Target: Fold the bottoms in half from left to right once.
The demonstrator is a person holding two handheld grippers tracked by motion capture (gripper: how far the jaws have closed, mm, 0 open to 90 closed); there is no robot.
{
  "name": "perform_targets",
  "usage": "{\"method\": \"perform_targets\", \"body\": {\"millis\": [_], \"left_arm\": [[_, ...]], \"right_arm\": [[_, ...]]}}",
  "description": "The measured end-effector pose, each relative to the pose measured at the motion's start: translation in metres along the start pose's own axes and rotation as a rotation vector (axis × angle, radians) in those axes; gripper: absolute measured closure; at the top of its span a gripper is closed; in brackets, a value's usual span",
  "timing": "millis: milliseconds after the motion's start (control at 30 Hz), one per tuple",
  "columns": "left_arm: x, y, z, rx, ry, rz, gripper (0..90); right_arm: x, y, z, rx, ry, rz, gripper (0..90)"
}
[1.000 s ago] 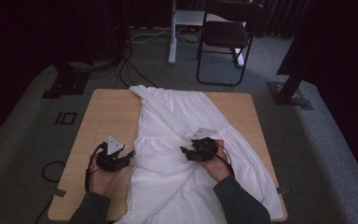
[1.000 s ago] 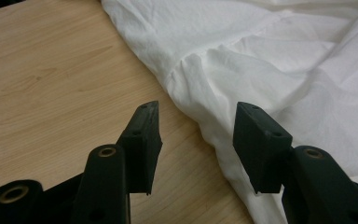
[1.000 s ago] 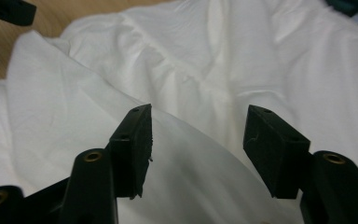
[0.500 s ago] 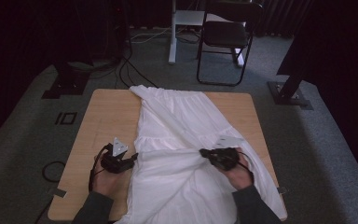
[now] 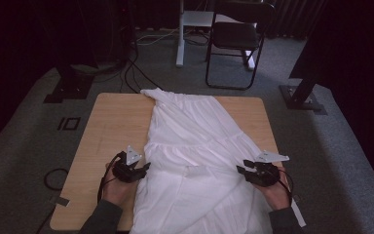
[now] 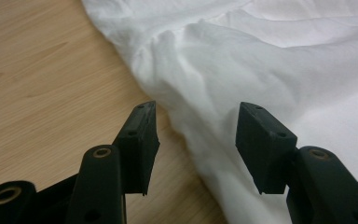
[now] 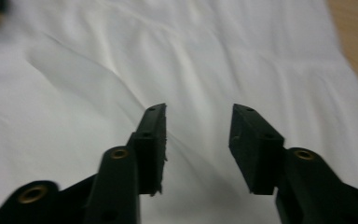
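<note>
- Cloth is the matter here: a white garment (image 5: 195, 146) lies spread down the middle of the wooden tabletop (image 5: 112, 126), its narrow end toward the far edge and its wide lower part spilling over the near edge.
- Judging by its soft folds and wrinkles, it is light, limp and thin; it will likely sag, drag and bunch when lifted.
- The left gripper (image 5: 143, 168) sits at the garment's left edge, jaws parted, the hem fold (image 6: 200, 116) between them but not pinched.
- The right gripper (image 5: 241, 168) hovers over the garment's right side; its jaws have just been opening and stand apart with only flat fabric beneath.
- Best hold is probably a pinch on a doubled edge or seam, not the flat single layer.
</note>
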State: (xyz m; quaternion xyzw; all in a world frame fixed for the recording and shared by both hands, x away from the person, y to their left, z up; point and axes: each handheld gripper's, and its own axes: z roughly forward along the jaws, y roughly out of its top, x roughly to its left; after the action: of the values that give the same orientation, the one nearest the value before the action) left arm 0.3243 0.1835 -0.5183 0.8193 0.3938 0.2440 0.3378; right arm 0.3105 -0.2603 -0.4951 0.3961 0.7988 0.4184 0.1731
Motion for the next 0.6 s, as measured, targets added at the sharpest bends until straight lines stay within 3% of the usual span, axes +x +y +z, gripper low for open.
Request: {"method": "perform_targets", "body": {"millis": [133,200,233,300,367,400,533,600], "left_arm": [[-0.003,-0.001,0.002,0.002,-0.008,0.005,48.4],[-0.004,-0.002,0.003,0.006,-0.012,0.009,48.4],[-0.004,-0.002,0.003,0.006,-0.014,0.011,48.4],[-0.004,-0.003,0.004,0.012,-0.015,0.012,48.1],[-0.004,-0.004,0.005,0.017,-0.014,0.012,48.0],[-0.004,-0.005,0.005,0.017,-0.012,0.007,48.0],[-0.003,-0.005,0.004,0.011,-0.013,0.002,48.0],[-0.003,-0.005,0.004,0.015,-0.011,0.003,48.0]], "right_arm": [[0.023,0.016,0.035,0.051,0.071,-0.06,48.2],[0.029,0.015,0.056,0.101,0.104,-0.06,48.0],[0.03,0.012,0.067,0.137,0.117,-0.058,52.4],[0.032,0.007,0.072,0.168,0.128,-0.081,79.1],[0.033,0.003,0.058,0.139,0.142,-0.101,88.9],[0.033,0.002,0.05,0.122,0.14,-0.106,89.1],[0.02,-0.01,-0.012,-0.006,0.141,-0.088,88.9],[0.008,-0.029,-0.041,-0.019,0.134,-0.07,88.2]]}}
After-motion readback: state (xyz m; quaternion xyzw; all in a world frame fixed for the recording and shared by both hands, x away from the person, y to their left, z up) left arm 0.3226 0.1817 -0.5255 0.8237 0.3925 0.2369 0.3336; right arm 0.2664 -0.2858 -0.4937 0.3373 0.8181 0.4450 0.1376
